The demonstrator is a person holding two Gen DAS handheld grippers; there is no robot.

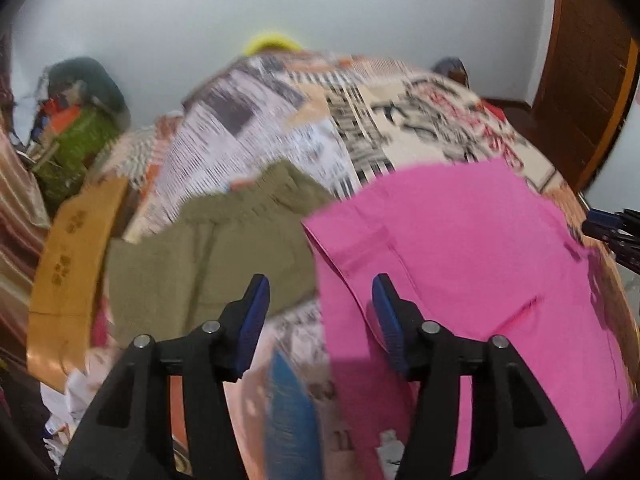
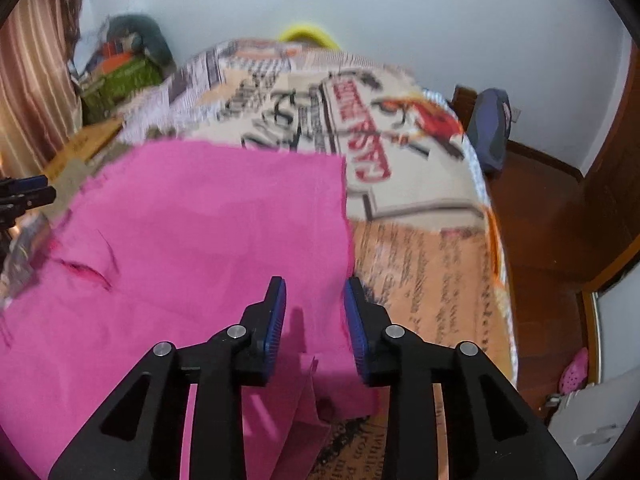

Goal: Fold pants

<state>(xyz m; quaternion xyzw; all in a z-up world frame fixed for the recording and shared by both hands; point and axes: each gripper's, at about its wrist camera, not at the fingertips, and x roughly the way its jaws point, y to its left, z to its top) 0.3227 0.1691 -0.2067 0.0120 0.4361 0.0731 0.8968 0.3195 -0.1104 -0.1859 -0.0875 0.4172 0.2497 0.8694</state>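
Bright pink pants [image 1: 460,248] lie spread flat on a bed covered with a newspaper-print sheet [image 1: 280,120]. My left gripper [image 1: 320,284] hovers open over the pants' left edge, with nothing between its blue pads. In the right wrist view the pants [image 2: 200,232] fill the left half, and a folded pink flap lies near the bottom. My right gripper [image 2: 315,284] is open above the pants' right edge, its pads apart and off the fabric. Each gripper shows at the side of the other's view: right gripper [image 1: 612,236], left gripper [image 2: 24,192].
An olive garment [image 1: 208,248] lies left of the pants. A cardboard box [image 1: 68,264] and a green bag pile [image 1: 80,136] stand beside the bed at left. A blue backpack [image 2: 490,128], wooden floor [image 2: 540,240] and a brown door [image 1: 588,80] are at right.
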